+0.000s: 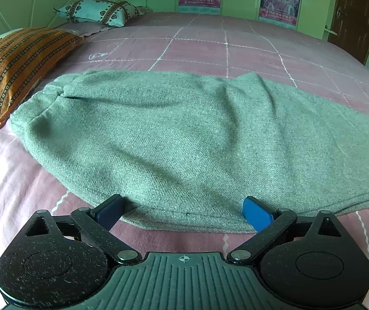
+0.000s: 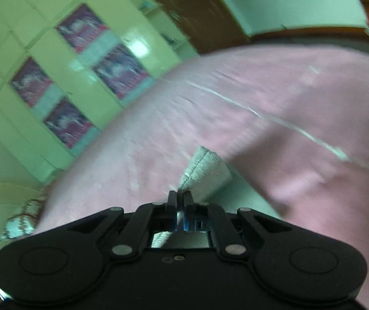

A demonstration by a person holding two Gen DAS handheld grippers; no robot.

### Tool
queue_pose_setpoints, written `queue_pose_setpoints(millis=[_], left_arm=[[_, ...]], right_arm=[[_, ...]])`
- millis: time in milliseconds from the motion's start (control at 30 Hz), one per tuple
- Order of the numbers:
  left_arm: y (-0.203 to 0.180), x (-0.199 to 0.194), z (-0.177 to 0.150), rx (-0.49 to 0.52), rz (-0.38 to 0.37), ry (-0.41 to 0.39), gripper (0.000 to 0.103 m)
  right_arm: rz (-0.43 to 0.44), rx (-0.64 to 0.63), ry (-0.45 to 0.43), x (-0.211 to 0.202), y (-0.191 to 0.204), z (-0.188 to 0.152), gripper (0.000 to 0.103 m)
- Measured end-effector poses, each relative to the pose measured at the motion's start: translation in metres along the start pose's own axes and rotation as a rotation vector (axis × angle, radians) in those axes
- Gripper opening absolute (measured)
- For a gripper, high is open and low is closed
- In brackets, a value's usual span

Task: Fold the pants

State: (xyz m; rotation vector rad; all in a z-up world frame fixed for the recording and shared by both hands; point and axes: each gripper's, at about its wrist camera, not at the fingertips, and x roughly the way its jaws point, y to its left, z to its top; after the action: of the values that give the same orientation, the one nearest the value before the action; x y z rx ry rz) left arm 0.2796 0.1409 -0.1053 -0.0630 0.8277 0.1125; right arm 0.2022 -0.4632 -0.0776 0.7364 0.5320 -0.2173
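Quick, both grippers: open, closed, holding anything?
Left gripper: open, fingers either side of the pants' near edge.
Right gripper: closed on a pants hem.

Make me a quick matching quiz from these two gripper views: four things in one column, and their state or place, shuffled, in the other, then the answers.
Things:
1. left gripper
2. right gripper
3. grey pants
4. orange striped pillow

States or places:
A. lies at the left edge of the bed, beside the waistband
B. shut on a hem of grey fabric
C. open, fingers spread at the near edge of the cloth
D. spread across the pink bedspread

Pairs: 1-C, 2-B, 3-D, 4-A
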Motion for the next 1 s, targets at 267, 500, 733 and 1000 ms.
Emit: queue_pose_setpoints(millis=[267, 500, 733, 1000], left_arm=[[0.023, 0.006, -0.01, -0.118, -0.107, 0.045, 0.103], [0.014, -0.005, -0.004, -0.06, -0.082, 0.042, 0.102], [-0.003, -0.042, 0.032, 0.015, 0.004, -0.178, 0.102], [-0.001, 0.018, 0.012, 0.074, 0.056, -0.007, 0.103]], right_arm=[[-0.01, 0.162, 0.048, 0.013, -0.025, -0.009, 0.011], [-0.01, 0.104, 0.036, 0.008, -0.021, -0.006, 0.0], [0.122, -0.034, -0.086, -0.023, 0.036, 0.023, 0.0], [-0.016, -0.012, 0.017, -0.006, -0.011, 0.006, 0.0]])
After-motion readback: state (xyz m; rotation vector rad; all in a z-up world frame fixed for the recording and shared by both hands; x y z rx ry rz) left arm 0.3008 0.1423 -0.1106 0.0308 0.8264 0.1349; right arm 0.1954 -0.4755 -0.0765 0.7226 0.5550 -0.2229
